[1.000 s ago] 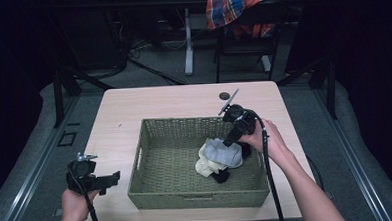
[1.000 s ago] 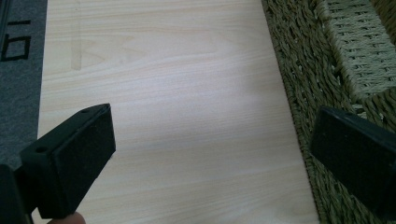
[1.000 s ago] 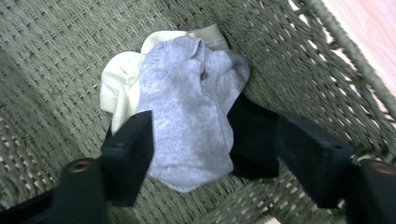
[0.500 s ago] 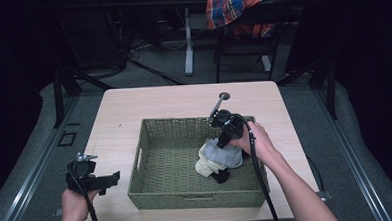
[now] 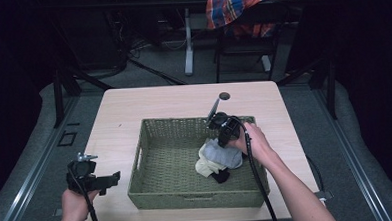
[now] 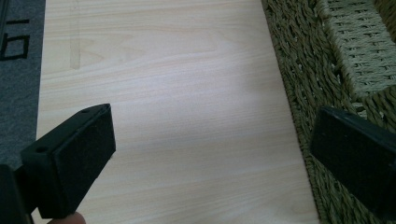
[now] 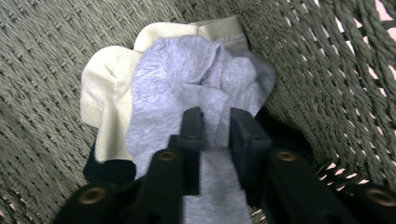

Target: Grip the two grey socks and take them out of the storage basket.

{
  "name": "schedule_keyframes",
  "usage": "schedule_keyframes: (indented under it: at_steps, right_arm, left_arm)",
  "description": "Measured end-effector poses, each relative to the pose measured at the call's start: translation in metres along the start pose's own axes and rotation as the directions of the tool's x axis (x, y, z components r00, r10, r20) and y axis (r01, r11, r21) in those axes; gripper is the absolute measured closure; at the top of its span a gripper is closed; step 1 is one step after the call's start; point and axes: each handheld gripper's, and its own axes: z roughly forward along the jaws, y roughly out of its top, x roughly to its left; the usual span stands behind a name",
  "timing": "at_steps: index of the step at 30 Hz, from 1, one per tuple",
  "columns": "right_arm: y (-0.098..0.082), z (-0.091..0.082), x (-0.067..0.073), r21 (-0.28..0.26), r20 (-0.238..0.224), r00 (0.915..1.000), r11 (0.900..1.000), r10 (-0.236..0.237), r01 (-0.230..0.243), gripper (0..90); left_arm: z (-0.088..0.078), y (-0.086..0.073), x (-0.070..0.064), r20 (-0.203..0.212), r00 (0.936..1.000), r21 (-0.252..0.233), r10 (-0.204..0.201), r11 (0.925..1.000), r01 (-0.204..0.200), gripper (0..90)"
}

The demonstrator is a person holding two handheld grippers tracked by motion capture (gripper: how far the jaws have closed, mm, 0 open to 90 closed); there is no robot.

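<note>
**Right gripper clamped on grey sock inside basket**

Nearest, at the table's (image 5: 134, 110) near-left corner: left gripper (image 5: 103, 180) held level over bare wood, jaws spread wide with nothing between them, the pads (image 6: 77, 165) apart above the tabletop and the basket's outer wall just to one side.

Next, at the middle of the table: woven green basket (image 5: 150, 142), rectangular, open at the top. On its floor, toward the right wall, a small heap of socks. Uppermost, grey sock (image 7: 196, 88); beneath and beside it, cream sock (image 7: 105, 93); lowest, a dark sock (image 5: 220, 177), probably black, mostly covered and hard to make out.

Above the heap: right gripper (image 7: 212, 128) angled down into the basket, jaws having just been closing, a fold of the grey sock pinched between the pads. Right hand (image 5: 248, 141) wrapped round the gripper body, cable trailing along the forearm.

Farther off, near the table's far edge: small dark round object (image 5: 224, 95). Beyond the table: plaid cloth (image 5: 234, 11) draped over a chair.
</note>
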Motion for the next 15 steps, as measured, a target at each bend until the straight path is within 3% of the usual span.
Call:
schedule_keyframes:
  at_steps: [3, 10, 15]
  right_arm:
    - [0.0, -0.001, 0.0, 0.011, -0.006, 1.0, 1.0, -0.002, 0.002, 83.4]
    - [-0.004, -0.017, 0.0, -0.042, -0.031, 0.9995, 0.999, 0.008, -0.009, 85.6]
    - [-0.005, -0.033, -0.001, -0.059, -0.019, 0.9998, 0.998, 0.004, -0.005, 85.8]
  left_arm:
    - [0.0, 0.0, 0.0, -0.001, 1.0, -0.001, 0.0, 1.0, 0.0, 0.6]
    - [0.0, 0.0, 0.0, 0.0, 1.0, 0.0, 0.001, 1.0, -0.001, 0.7]
    - [0.0, 0.0, -0.001, -0.001, 1.0, -0.002, 0.0, 1.0, 0.0, 0.7]
